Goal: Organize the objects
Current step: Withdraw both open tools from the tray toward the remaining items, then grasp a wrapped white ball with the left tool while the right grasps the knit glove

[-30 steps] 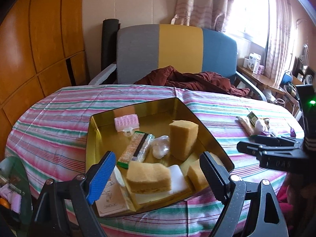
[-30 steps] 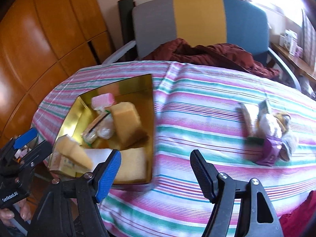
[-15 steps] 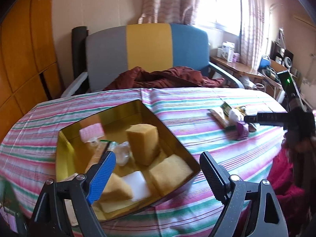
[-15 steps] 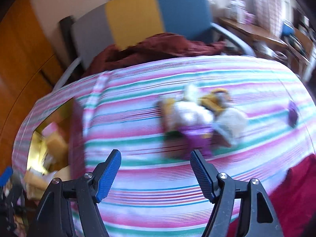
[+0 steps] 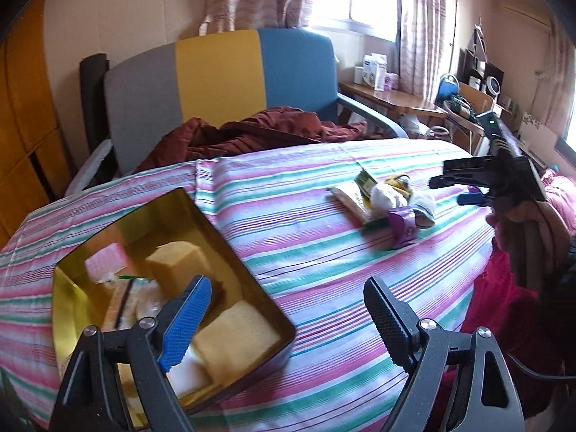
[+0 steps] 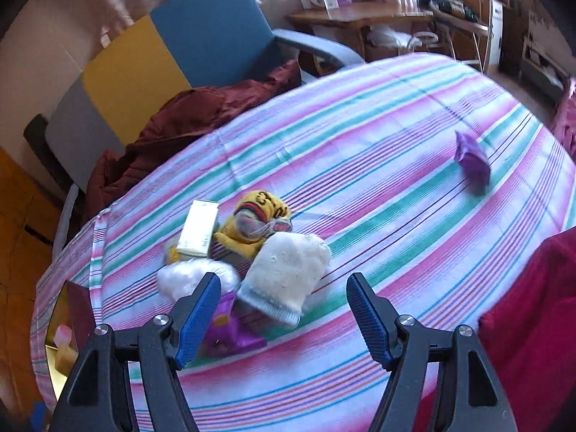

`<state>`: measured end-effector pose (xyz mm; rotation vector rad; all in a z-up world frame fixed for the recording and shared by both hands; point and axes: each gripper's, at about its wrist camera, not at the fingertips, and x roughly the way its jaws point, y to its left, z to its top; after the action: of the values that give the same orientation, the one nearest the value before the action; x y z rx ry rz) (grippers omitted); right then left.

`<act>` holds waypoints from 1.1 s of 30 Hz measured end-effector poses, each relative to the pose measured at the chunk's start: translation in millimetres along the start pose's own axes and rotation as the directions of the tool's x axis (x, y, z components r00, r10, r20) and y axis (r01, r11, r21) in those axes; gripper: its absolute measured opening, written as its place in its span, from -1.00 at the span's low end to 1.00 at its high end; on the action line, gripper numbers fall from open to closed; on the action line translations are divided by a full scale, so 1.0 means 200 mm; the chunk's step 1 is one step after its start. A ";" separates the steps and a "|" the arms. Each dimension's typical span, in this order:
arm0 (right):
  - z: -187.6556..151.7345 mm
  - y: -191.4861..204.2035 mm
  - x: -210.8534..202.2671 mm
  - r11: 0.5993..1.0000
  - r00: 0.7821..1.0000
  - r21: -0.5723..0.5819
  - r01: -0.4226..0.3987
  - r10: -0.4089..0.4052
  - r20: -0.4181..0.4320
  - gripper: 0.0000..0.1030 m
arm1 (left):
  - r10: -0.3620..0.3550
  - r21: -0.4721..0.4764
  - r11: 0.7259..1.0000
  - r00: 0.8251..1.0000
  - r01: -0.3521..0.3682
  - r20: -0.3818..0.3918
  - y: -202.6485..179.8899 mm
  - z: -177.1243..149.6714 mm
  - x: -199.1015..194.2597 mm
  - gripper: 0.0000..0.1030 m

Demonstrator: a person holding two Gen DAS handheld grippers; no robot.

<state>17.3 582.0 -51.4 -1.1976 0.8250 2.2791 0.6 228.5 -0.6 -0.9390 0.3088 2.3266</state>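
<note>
A gold tin box (image 5: 248, 262) sits on the striped table at the left, holding yellow sponges (image 5: 235, 338), a pink item and packets. My left gripper (image 5: 288, 318) is open and empty over the box's right corner. A pile of small things lies mid-table: a white sock (image 6: 288, 277), a yellow toy (image 6: 257, 221), a cream box (image 6: 199, 228), a white puff (image 6: 194, 280) and a purple packet (image 6: 230, 331). My right gripper (image 6: 284, 315) is open and empty just in front of the sock; it also shows in the left wrist view (image 5: 468, 187).
A lone purple packet (image 6: 471, 162) lies at the table's far right. A grey, yellow and blue chair (image 5: 216, 86) with a maroon cloth (image 5: 252, 133) stands behind the table. A cluttered desk (image 6: 360, 14) is at the back right. Red cloth (image 6: 532, 309) hangs at the near right edge.
My right gripper has swung from the tin box to the pile and come close to the sock. My left gripper has turned right, away from the middle of the box.
</note>
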 end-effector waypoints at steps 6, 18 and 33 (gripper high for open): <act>0.03 -0.02 0.17 1.000 0.998 0.019 0.012 -0.011 -0.067 0.43 | -0.035 0.016 0.999 0.999 0.036 -0.029 -0.09 0.06 0.10 0.70; 0.03 -0.02 0.27 1.000 0.992 -0.011 -0.021 0.019 -0.121 0.13 | -0.145 -0.035 0.989 0.986 0.143 -0.087 -0.26 0.26 0.36 0.42; 0.09 -0.07 0.10 0.998 0.998 -0.019 0.057 -0.057 -0.008 0.13 | -0.207 -0.039 0.978 0.966 0.204 -0.155 -0.48 0.45 0.79 0.31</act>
<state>4.7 606.6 -63.5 -1.2239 0.7640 2.2428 -80.0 412.3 -43.1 -1.1154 0.2369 2.0758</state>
